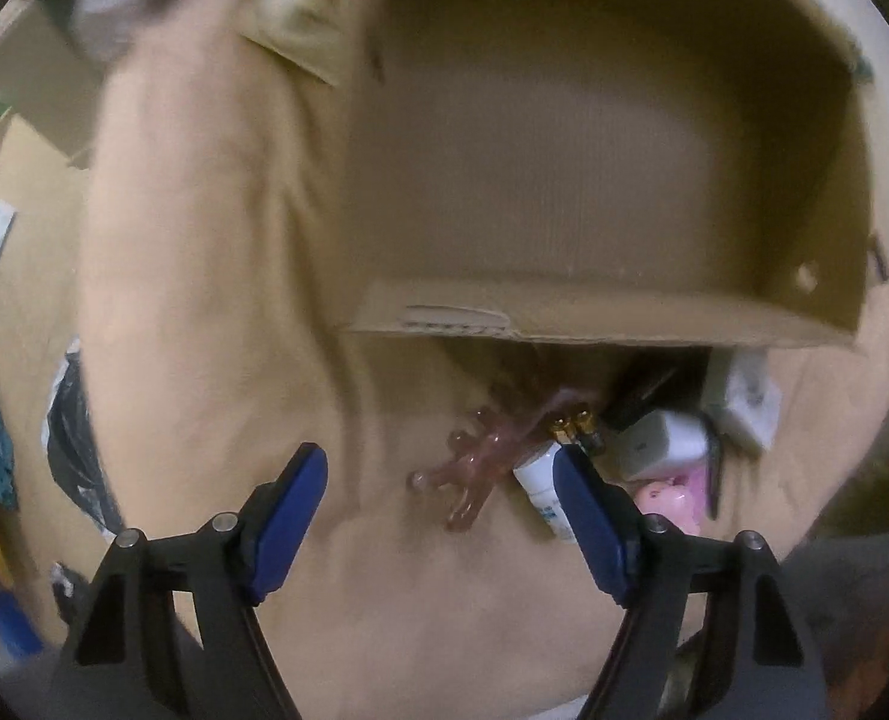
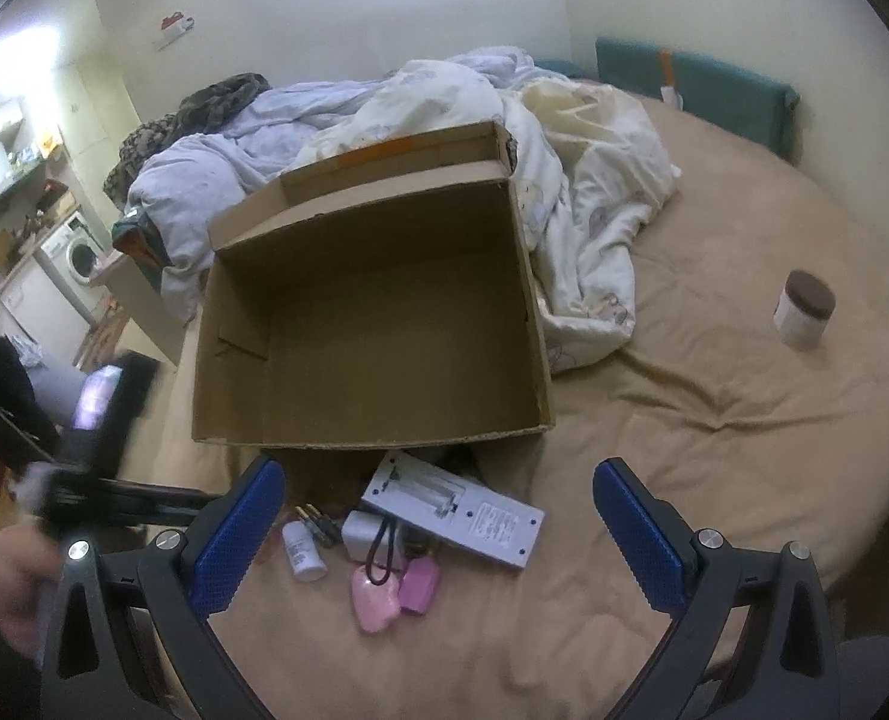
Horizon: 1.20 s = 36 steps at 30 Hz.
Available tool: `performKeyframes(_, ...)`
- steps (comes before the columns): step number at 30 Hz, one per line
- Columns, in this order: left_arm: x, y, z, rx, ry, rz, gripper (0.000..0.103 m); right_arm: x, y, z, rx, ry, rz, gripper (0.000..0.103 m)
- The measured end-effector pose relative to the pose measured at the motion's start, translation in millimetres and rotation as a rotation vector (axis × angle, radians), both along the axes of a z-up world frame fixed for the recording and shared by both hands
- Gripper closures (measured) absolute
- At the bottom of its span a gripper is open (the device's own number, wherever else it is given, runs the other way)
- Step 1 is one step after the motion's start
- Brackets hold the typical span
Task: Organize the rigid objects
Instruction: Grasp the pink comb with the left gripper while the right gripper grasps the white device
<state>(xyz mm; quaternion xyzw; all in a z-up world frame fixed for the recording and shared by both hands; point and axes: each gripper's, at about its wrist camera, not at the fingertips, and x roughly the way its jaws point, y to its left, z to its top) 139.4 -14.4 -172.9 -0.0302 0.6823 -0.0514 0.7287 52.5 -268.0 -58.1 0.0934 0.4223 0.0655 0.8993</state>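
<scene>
No brand or wording can be read anywhere: the white flat device lying just in front of the cardboard box carries a printed label panel, but its text is too small to make out, and the small white bottle to its left shows only faint grey marks. The box stands open on the tan bedsheet, its inside bare in both views, with a strip of orange tape on the far flap. The loose items sit in a cluster on the sheet against the box's near wall: the bottle, a plug with gold prongs, a white charger block with a black cord looped over it, and two pink cases touching each other nearest the camera. In the left wrist view a translucent pink hair claw lies left of the bottle (its far end is smeared by motion blur), and the right part of the cluster is partly covered by the blue pad. A brown-lidded jar stands well apart on the far right of the bed, beside a rumpled quilt. The left gripper is spread wide with nothing between its pads, hovering near the claw; the right gripper is likewise released, wide apart above the cluster. At the left edge of the right view, the other tool is only a dark blur.
</scene>
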Motion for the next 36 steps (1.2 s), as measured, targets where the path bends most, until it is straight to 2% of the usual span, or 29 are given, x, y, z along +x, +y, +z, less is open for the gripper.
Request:
performKeyframes(4,12.3,-3.8,-24.2,0.06,0.022,-0.028,0.032,-3.3,-2.0,3.7,0.022,-0.017,-0.001,0.0)
performKeyframes(6,19.3,-1.8,-30.1,0.024,0.03,-0.018,0.032,-4.2,-2.8,4.1,0.033,-0.017,-0.001,0.0)
performKeyframes(11,33.0,-8.3,-36.4,-0.007,0.024,-0.045,0.032,-2.6,-6.4,1.1,0.051,0.002,-0.005,0.0)
performKeyframes(14,35.2,-20.5,-41.1,-0.029,0.059,-0.103,0.032,-1.0,-7.2,-0.9,0.04,0.012,-0.007,0.0)
performKeyframes(17,31.8,-38.1,-52.3,0.056,0.073,-0.205,0.033,-1.1,-8.1,-1.6,0.034,0.012,-0.006,0.0)
performKeyframes(19,36.0,-40.5,-54.9,0.072,0.057,-0.223,0.033,-0.3,-8.4,-3.0,0.03,0.016,-0.005,0.0)
performKeyframes(21,40.7,-40.0,-56.7,0.078,0.034,-0.23,0.045,1.4,-10.0,-4.6,0.03,0.025,-0.007,0.0)
performKeyframes(22,42.6,-40.5,-56.1,0.083,0.023,-0.241,0.049,2.3,-11.6,-5.4,0.033,0.03,-0.01,0.0)
performKeyframes(23,42.3,-40.4,-54.2,0.086,0.011,-0.246,0.065,3.6,-13.5,-6.8,0.037,0.038,-0.016,0.0)
performKeyframes(24,44.0,-37.7,-51.9,0.094,0.0,-0.236,0.071,4.3,-16.1,-8.5,0.044,0.046,-0.022,0.0)
performKeyframes(27,50.6,-20.6,-46.8,0.037,-0.014,-0.184,0.072,9.4,-25.1,-17.0,0.093,0.089,-0.045,0.0)
performKeyframes(31,49.8,-1.5,-30.0,0.012,-0.04,-0.144,0.072,16.8,-32.9,-28.7,0.137,0.153,-0.058,0.0)
performKeyframes(36,28.1,15.0,10.6,0.0,-0.081,-0.11,0.074,32.5,-43.2,-61.6,0.322,0.342,-0.065,0.0)
